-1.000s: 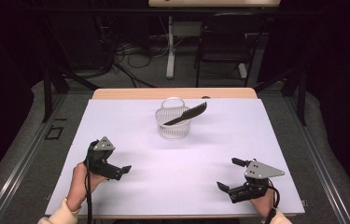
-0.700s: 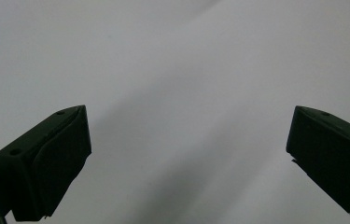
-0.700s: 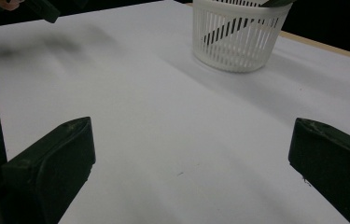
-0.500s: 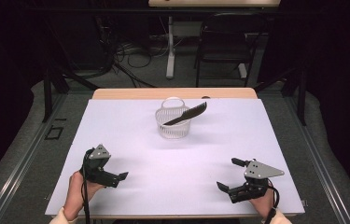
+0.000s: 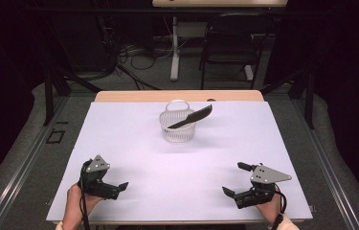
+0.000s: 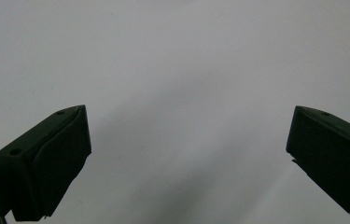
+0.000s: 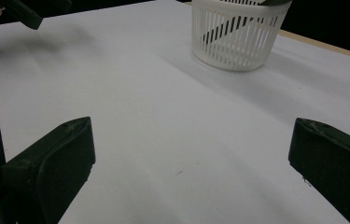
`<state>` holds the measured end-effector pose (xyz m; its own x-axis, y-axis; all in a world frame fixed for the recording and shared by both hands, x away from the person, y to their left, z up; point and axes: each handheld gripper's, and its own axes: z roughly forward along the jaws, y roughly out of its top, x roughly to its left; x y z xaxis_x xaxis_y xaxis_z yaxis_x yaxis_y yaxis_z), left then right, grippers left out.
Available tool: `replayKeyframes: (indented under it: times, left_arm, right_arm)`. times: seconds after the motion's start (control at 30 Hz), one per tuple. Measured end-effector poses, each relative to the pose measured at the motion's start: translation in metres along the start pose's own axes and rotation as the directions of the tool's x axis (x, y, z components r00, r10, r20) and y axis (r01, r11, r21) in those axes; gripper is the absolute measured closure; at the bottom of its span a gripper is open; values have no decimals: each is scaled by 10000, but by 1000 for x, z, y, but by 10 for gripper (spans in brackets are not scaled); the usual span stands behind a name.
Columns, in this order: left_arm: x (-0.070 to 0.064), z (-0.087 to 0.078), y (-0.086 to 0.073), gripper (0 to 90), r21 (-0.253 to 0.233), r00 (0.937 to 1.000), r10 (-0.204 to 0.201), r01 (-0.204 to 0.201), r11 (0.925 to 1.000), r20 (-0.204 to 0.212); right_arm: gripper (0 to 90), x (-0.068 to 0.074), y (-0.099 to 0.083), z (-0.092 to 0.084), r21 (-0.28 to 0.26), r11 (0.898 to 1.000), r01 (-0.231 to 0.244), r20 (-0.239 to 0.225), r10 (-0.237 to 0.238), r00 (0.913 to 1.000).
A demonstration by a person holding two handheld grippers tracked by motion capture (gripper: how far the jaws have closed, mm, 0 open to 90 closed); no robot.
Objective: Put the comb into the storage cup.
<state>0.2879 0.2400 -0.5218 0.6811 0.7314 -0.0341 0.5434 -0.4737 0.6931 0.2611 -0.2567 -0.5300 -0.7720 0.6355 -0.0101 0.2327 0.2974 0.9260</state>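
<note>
A white slatted basket (image 5: 177,127) stands at the far middle of the white table (image 5: 134,143). A long, flat black object (image 5: 192,116), perhaps a comb, leans in it with one end sticking out over the right rim. My left gripper (image 5: 119,188) is low at the near left, open, with nothing between its jaws (image 6: 186,154). At the near right my right gripper (image 5: 233,178) is open and empty too (image 7: 189,154). It looks across the table at the basket (image 7: 235,32), and the black object shows through the slats.
The left gripper (image 7: 18,11) shows at the top left of the right gripper view. A wooden strip (image 5: 177,96) runs along the table's far edge. Beyond it are a chair (image 5: 229,43), cables and dark floor.
My left gripper has moved back toward the near edge of the table and sits lower. The right gripper, basket and black object have not moved.
</note>
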Motion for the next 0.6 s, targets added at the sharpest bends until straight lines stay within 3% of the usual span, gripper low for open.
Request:
replayKeyframes:
  times: [0.43, 0.6]
  left_arm:
    - [-13, -14, -18, 0, -942, 9997, 4, -26, 9956, -226]
    - [-15, -15, -22, 0, -1094, 9995, 6, -41, 9940, -320]
  right_arm:
    - [0, 0, 0, 0, 38, 10000, -53, -8, 53, 10000]
    - [0, 0, 0, 0, 77, 10000, -55, -40, 56, 10000]
